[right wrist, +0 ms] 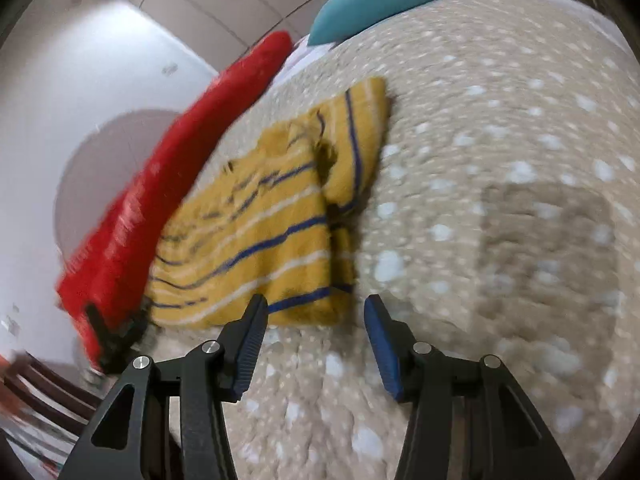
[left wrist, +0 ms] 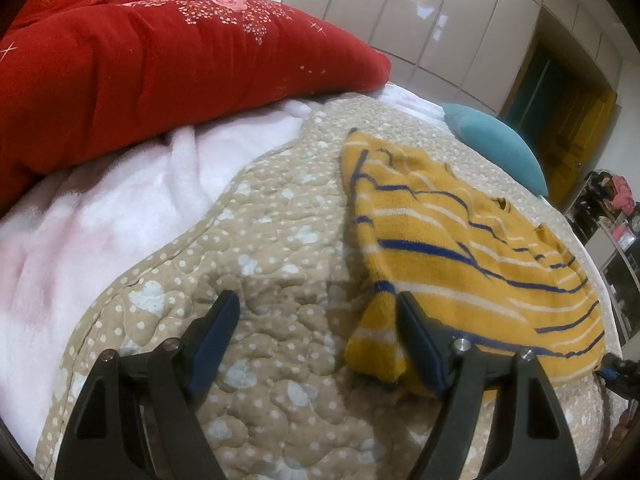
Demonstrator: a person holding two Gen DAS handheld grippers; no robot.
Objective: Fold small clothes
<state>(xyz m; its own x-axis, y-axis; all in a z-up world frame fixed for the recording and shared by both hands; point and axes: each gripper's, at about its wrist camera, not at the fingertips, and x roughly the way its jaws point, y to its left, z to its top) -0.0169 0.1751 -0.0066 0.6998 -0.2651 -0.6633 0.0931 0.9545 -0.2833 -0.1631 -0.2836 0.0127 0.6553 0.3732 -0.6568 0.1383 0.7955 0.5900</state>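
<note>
mustard-yellow knit with blue and white stripes: this is the small sweater (left wrist: pixel 460 240), and it lies on the beige quilted bedspread (left wrist: pixel 260 280) of the bed, partly folded, with wrinkles across the body. in the left wrist view i see my left gripper (left wrist: pixel 316 308) with its jaws spread wide and holding nothing. its right finger (left wrist: pixel 420 344) is at the near edge of the sweater, just beside a striped cuff that hangs toward the camera; i cannot tell if the finger touches the cloth or is only in front of it. the left finger is over bare bedspread.

in the right wrist view, which is blurred, my right gripper (right wrist: pixel 316 312) is also spread and empty. the sweater (right wrist: pixel 260 232) is just beyond the fingertips, its near corner close to the left finger (right wrist: pixel 250 344), while the right finger is over the bedspread (right wrist: pixel 500 160).

a red duvet with a flower print (left wrist: pixel 140 68) lies on a pale pink fleece blanket (left wrist: pixel 100 216) at the far left side of the bed. a teal pillow (left wrist: pixel 500 148) lies behind the sweater, well apart from it. glossy wardrobe doors (left wrist: pixel 420 20) stand in the background.
</note>
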